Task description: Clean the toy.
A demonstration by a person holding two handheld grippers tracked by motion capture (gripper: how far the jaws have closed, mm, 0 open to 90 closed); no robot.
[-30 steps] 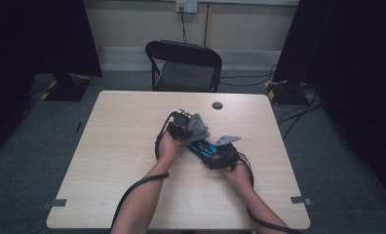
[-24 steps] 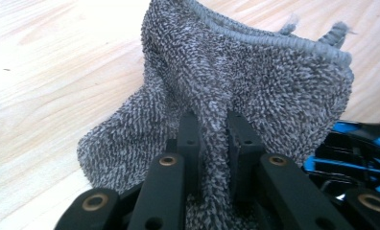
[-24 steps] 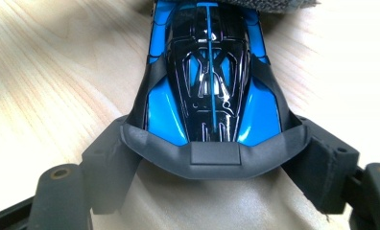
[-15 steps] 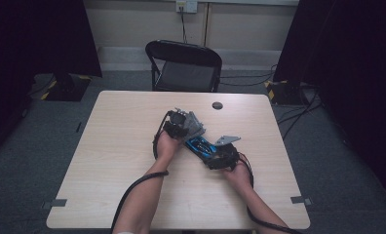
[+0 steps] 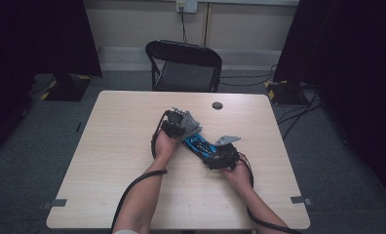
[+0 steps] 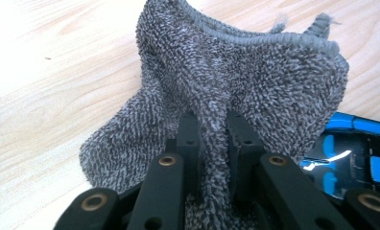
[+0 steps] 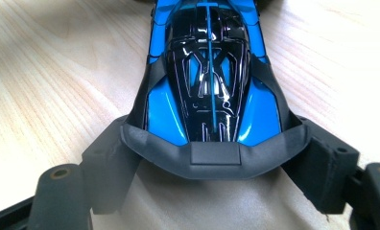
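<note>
Little has shifted over the last second: both hands stay at the middle of the table [image 5: 108,146], and the left gripper [image 5: 179,124] has edged only slightly, still against the front end of the blue toy car [image 5: 198,145].

Nearest in the high view, two forearms enter from the bottom edge with black cables trailing along them. Just above, right of centre, the right gripper [image 5: 221,157] sits behind the car. In the right gripper view its jaws stand wide apart, one against each side of the car's dark rear bumper [image 7: 212,155], so the car [image 7: 209,76] is clamped between them and points away toward the top of the frame, its glossy black canopy catching light.

Further up and left, the left gripper meets the car's far end. In the left gripper view its jaws are nearly together, pinching a fold of grey terry cloth [image 6: 236,96] that spreads above them across the centre; a strip of the blue car [image 6: 351,153] shows at the lower right edge, just beside the cloth.

Beyond the hands, a small dark round disc [image 5: 217,105] lies near the table's far edge. Past the table stands a black folding chair [image 5: 183,66], upper centre.
</note>
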